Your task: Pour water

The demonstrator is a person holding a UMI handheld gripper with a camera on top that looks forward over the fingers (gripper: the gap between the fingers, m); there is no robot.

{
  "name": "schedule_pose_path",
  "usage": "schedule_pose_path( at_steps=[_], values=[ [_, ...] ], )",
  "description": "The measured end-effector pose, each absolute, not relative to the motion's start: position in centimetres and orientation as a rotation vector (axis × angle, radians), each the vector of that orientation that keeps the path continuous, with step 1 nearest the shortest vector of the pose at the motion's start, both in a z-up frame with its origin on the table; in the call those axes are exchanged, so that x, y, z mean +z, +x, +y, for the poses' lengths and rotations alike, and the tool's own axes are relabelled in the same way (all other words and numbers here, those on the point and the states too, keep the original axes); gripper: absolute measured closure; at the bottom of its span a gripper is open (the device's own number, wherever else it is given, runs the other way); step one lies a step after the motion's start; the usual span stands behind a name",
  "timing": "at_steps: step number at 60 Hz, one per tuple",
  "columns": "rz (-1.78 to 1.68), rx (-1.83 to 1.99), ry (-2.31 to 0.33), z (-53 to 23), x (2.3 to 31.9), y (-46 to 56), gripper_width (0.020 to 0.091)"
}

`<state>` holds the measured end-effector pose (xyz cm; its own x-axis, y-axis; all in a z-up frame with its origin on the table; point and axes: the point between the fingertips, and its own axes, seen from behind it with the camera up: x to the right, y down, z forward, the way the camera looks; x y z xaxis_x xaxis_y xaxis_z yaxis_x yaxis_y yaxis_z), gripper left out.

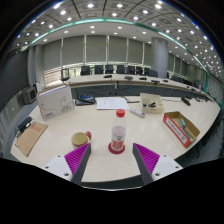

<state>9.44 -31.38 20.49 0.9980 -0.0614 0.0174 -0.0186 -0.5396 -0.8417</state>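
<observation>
Your gripper stands released, fingers spread, the bottle upright on the table just ahead, a cup left of it.

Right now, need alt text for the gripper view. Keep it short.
A clear bottle with a red cap stands on a white table just ahead of the open gripper, whose two purple-padded fingers point toward it without touching. A small cup sits to the bottle's left, with cardboard boxes and a row of chairs beyond, in a large conference room.
</observation>
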Motion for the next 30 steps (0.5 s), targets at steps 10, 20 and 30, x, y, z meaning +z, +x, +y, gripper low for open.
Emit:
schedule_pose_path(
  at_steps=[10,20,30],
  values=[
    [0.064,-0.095,-2.148,-37.0,23.4,7.3,0.0245],
    [0.022,-0.126,-2.153,-40.4,24.1,5.8,0.0244],
    [-0.009,-0.150,-2.143,-41.3,24.7,5.2,0.0243]
  ],
)
